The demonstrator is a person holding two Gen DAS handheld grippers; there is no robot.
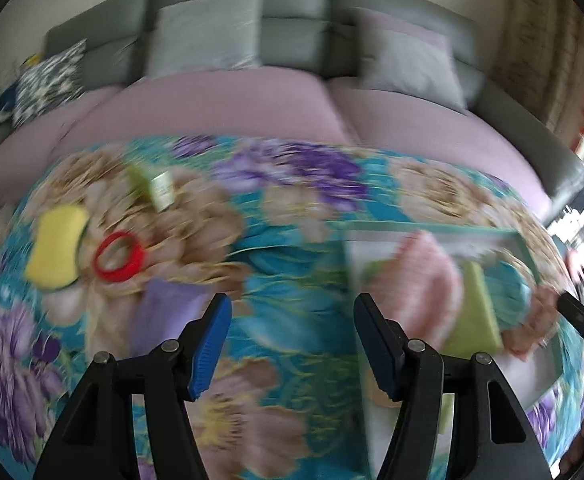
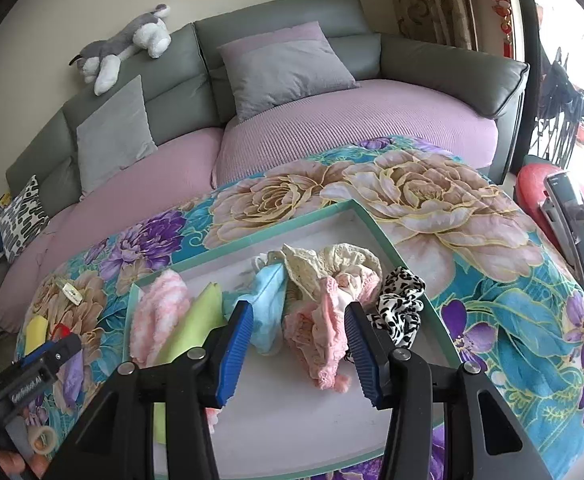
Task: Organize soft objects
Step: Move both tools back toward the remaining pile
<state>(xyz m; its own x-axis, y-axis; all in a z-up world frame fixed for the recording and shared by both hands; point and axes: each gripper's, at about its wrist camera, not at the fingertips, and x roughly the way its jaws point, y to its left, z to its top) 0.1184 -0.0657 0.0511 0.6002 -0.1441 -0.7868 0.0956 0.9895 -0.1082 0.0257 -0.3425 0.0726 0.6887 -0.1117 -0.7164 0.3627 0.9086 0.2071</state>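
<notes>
While both hang empty, the right gripper (image 2: 297,344) gapes wide above the tray (image 2: 252,236). Left gripper (image 1: 292,344) spreads wide beside the tray, touching nothing.

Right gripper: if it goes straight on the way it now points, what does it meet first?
Most likely the pink lacy scrunchie in the tray, which lies between the open fingers of the right gripper. The blue scrunchie sits just left of that line. Depth is uncertain.

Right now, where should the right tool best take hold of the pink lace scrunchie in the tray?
Probably from above, across the bunched upper fold of the pink lace scrunchie. It lies loose in the tray directly between the open right tool fingers, with the blue scrunchie close alongside.
</notes>
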